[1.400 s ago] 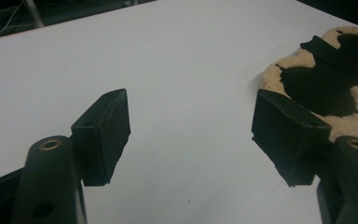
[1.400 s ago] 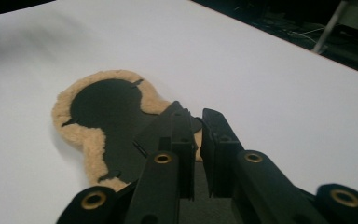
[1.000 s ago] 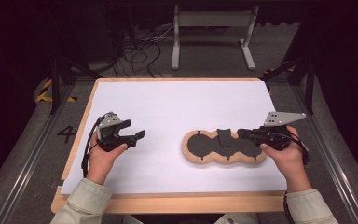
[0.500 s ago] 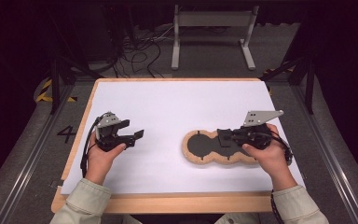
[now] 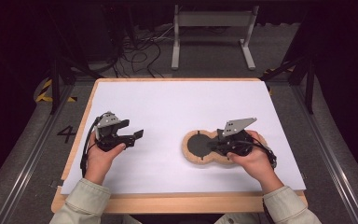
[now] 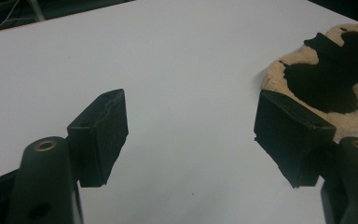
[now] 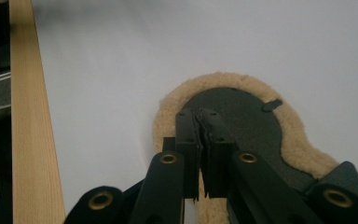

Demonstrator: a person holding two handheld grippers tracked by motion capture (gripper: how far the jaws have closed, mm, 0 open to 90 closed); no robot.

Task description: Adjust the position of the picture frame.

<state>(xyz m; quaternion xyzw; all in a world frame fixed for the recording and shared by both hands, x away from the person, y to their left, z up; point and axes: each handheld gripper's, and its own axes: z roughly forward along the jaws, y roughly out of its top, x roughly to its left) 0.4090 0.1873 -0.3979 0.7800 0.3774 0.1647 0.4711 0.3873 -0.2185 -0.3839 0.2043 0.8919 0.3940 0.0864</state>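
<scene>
Counting two grippers, left gripper (image 5: 139,135) and right gripper (image 5: 209,145), one fleece-edged pad (image 5: 192,156).

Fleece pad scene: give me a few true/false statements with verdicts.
1. The left gripper has its jaws open with nothing between them. True.
2. The right gripper is wide open. False: its jaws are shut.
3. The fleece pad lies on the white sheet. True.
4. The fleece pad has a white centre. False: the centre is dark with a tan fleece border.
5. The left gripper rests on the fleece pad. False: it is apart from it, over bare sheet.
</scene>
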